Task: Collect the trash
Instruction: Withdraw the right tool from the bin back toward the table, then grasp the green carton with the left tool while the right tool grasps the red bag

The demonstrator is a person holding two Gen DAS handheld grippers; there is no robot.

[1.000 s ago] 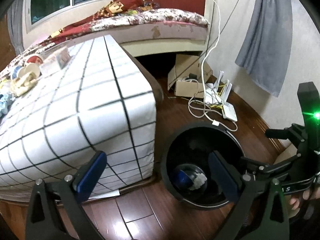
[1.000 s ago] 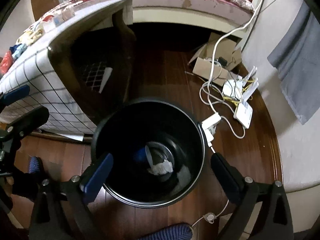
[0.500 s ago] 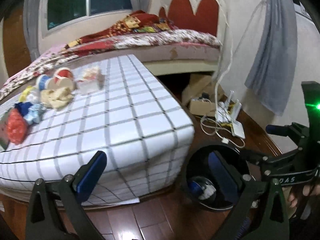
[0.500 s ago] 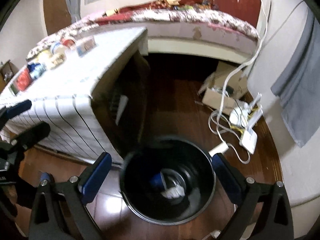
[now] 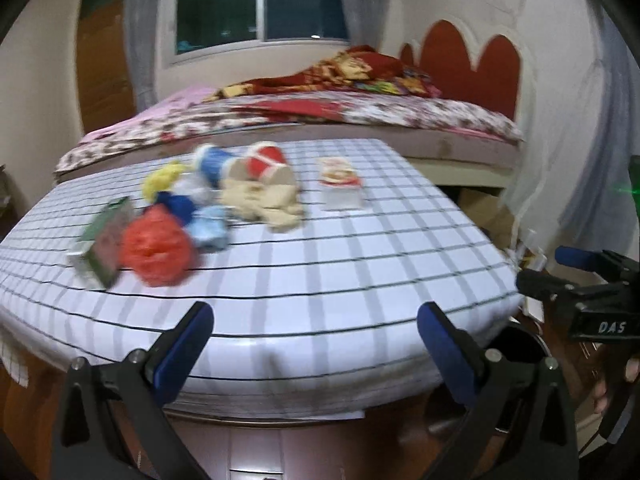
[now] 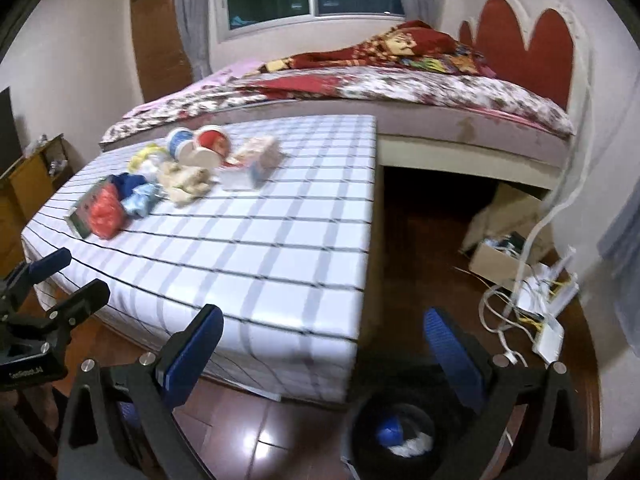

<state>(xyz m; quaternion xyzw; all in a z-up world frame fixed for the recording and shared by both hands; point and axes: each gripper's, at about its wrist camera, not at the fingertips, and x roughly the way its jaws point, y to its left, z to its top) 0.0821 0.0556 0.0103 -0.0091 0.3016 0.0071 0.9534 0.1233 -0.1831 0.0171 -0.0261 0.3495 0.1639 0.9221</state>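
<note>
Several pieces of trash lie on a checked tablecloth table (image 5: 360,264): a red crumpled bag (image 5: 158,246), a green packet (image 5: 105,242), light blue wrapper (image 5: 210,230), beige crumpled paper (image 5: 264,204), a red cup (image 5: 266,160), a blue cup (image 5: 212,166), a white carton (image 5: 340,186). They also show in the right wrist view, the red bag (image 6: 105,210) and the cups (image 6: 200,142). A black trash bin (image 6: 394,436) on the floor holds blue and white trash. My left gripper (image 5: 314,350) is open and empty before the table edge. My right gripper (image 6: 324,354) is open and empty above the bin.
A bed (image 6: 400,88) with a floral cover stands behind the table. A cardboard box (image 6: 498,256), white cables and a router (image 6: 548,320) lie on the wood floor at right. A wooden cabinet (image 6: 28,184) stands at left.
Both grippers have risen and tilted up from the bin toward the table top. The trash on the table now fills the view; the bin has dropped to the lower edge.
</note>
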